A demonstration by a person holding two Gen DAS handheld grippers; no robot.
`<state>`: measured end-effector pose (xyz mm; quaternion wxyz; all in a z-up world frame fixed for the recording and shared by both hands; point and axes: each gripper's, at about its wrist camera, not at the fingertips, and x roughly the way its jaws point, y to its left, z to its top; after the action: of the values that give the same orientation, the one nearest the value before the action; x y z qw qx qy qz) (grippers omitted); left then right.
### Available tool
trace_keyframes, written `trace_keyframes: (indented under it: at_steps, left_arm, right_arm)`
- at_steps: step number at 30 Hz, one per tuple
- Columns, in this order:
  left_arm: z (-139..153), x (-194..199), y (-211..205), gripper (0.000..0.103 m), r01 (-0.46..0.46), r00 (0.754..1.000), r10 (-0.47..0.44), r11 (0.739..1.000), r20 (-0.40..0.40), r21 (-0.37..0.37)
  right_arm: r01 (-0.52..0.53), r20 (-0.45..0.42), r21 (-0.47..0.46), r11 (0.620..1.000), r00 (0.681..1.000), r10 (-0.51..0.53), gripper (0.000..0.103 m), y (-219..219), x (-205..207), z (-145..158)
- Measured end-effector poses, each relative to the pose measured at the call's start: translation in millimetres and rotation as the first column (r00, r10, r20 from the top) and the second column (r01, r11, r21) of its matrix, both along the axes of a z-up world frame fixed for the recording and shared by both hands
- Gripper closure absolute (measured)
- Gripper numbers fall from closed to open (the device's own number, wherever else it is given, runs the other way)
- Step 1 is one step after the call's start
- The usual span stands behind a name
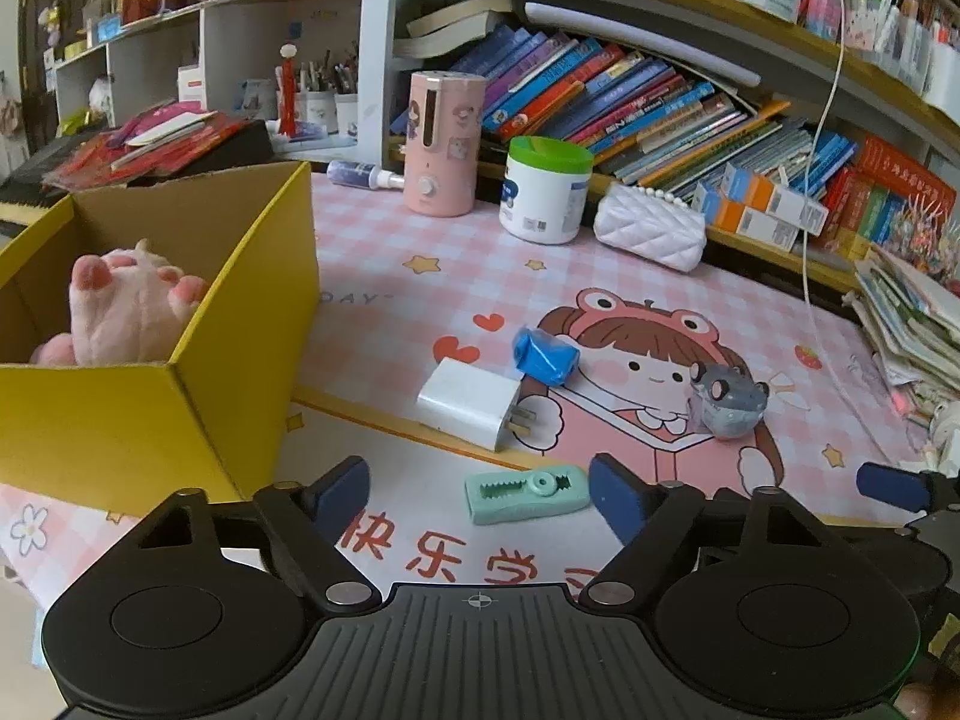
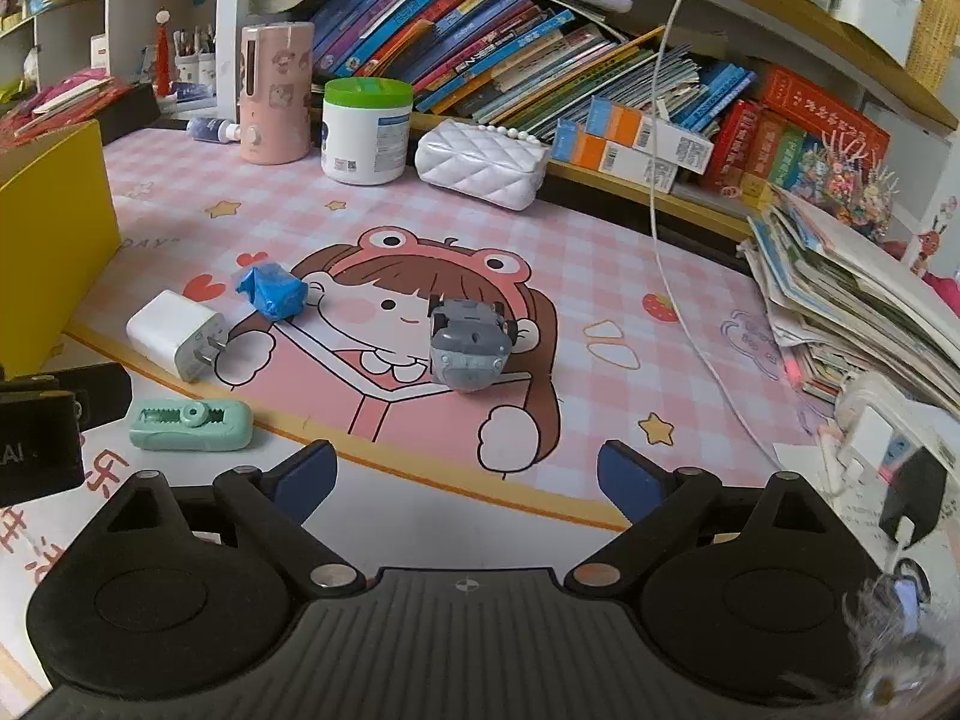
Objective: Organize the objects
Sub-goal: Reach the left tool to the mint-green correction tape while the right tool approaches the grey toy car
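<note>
Left claw [image 1: 477, 495] hangs wide and empty above the mint correction tape [image 1: 527, 493], with the white charger [image 1: 471, 402] and blue packet [image 1: 545, 355] beyond; the yellow box [image 1: 240, 312] beside them already holds a plush toy [image 1: 129, 312]. Over on my right view, the right claw [image 2: 465, 474] gapes wide, holding nothing, aimed at the grey toy [image 2: 470, 343] on the tabletop [image 2: 600, 252]. One item looks boxed; four remain loose.
</note>
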<state>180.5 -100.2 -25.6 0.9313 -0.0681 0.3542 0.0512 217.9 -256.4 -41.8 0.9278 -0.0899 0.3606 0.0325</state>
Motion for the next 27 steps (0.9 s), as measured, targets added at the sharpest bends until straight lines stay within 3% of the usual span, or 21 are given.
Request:
trace_keyframes:
  at_steps: [12, 21, 25, 27]
  left_arm:
    - [-26, 32, -12, 0.027, 0.001, 0.995, -0.001, 1.0, -0.103, -0.004]
    - [-52, 51, -20, 0.025, -0.068, 0.98, 0.063, 0.997, -0.19, -0.023]
    - [-55, 54, -27, 0.025, -0.057, 0.983, 0.06, 0.998, -0.175, 0.021]
    - [-56, 54, -30, 0.031, -0.05, 0.984, 0.056, 0.998, -0.172, 0.038]
  right_arm:
    - [-0.025, -0.021, -0.024, 0.999, 0.999, 0.025, 0.008, -3, 22, -17]
    - [-0.047, -0.034, -0.071, 0.996, 0.998, 0.044, 0.008, -9, 26, -25]
    - [-0.047, -0.04, -0.08, 0.996, 0.998, 0.044, 0.008, -11, 28, -27]
    - [-0.051, -0.045, -0.084, 0.995, 0.998, 0.048, 0.008, -11, 29, -28]
